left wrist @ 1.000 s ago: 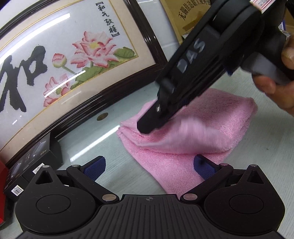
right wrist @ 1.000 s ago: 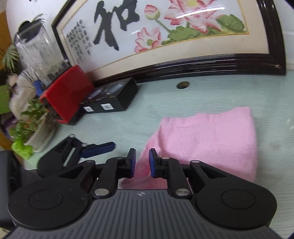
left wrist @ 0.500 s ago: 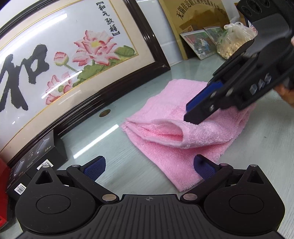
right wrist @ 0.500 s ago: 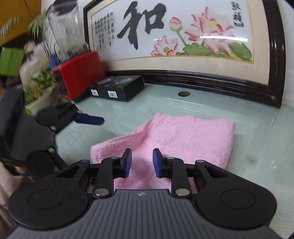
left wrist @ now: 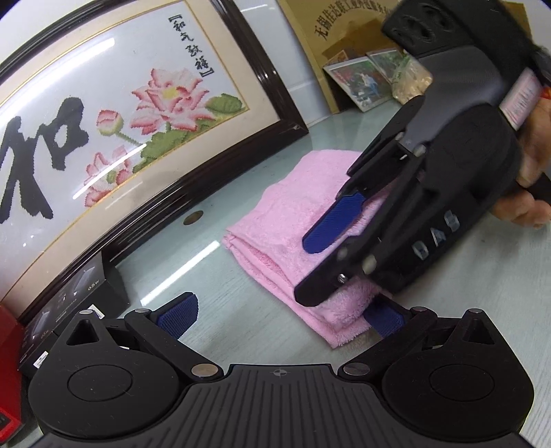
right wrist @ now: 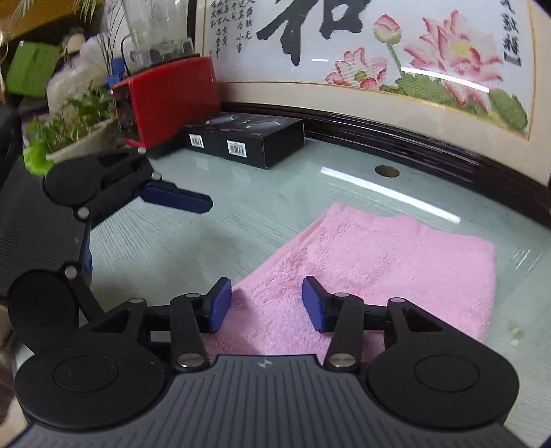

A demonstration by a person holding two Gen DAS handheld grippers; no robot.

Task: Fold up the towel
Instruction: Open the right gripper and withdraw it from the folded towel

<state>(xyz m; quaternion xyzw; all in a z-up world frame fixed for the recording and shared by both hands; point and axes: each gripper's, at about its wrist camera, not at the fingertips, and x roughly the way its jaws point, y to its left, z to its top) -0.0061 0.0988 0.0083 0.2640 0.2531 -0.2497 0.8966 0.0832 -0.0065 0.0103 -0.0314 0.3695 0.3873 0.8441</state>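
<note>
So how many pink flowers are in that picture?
3: a big open flower, a smaller one lower left of it, and a bud on a stem between them.

Fluffy pink cloth towel (right wrist: 378,262) lies on a glossy, reflective glass-like table (right wrist: 261,206); the frame (left wrist: 220,172) is dark polished wood.

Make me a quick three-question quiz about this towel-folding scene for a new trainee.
1. True or false: the pink towel lies folded on the glass table.
2. Which gripper hangs over the towel: A) left gripper B) right gripper?
3. Fill in: the black box stands beside a ____ box.

Key
1. True; layered edges show in the left wrist view.
2. B; its jaws are open, gripping nothing.
3. Red.
</note>
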